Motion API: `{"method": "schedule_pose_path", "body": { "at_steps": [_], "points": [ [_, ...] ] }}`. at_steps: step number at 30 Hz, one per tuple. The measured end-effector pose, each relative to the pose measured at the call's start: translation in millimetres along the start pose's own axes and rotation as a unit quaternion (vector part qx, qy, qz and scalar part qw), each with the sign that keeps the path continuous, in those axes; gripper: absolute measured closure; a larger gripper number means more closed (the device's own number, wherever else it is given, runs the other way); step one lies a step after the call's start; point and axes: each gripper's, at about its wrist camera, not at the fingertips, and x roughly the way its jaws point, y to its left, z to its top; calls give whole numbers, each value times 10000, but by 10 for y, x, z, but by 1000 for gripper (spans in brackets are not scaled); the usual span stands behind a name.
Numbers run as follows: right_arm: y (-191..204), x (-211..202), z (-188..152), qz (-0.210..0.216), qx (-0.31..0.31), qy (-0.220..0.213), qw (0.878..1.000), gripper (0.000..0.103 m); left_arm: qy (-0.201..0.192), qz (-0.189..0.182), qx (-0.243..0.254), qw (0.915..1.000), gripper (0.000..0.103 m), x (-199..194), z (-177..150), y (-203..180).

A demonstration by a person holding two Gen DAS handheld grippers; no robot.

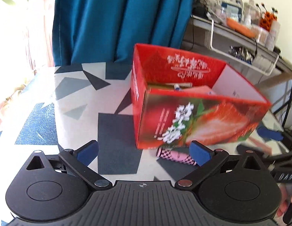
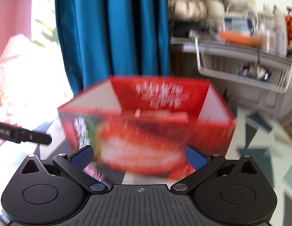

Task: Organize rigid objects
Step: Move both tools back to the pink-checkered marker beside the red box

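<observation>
- Desk first: patterned top, glossy, so I reckon things could slide on it.
- One red box, open on top, standing on the desk right in front of both my grippers. Cardboard, so light and stiff, I'd say, but the walls would dent under a hard squeeze; I'd take it by a rim wall.
- Inside the box I see a few flat items, too blurred to count.
- Left gripper: jaws spread wide, nothing between them.
- Right gripper: jaws wide apart too, empty, box just ahead, view badly smeared.
- One pink checked tube, lying on the desk against the box's near foot. Looks small, rigid and light; I'd pinch it across the middle.
</observation>
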Motion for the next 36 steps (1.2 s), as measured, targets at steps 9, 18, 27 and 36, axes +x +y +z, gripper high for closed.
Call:
{"method": "schedule_pose_path", "body": {
  "at_steps": [9, 18, 27, 36],
  "points": [
    [135, 412, -247, 10, -238, 775, 9967, 2, 212, -112, 14, 9997, 7, 297, -146, -40],
    [-18, 573, -310, -60, -4, 919, 9958, 26, 227, -474, -110, 9986, 35, 499, -199, -133],
    [-122, 547, -310, -34, 98, 798, 9968, 38, 355, -540, -273, 9975, 52, 673, -272, -151],
    [-175, 558, -295, -15, 220, 737, 9970, 45, 356, -598, -306, 9971, 59, 774, -207, -165]
  ]
}}
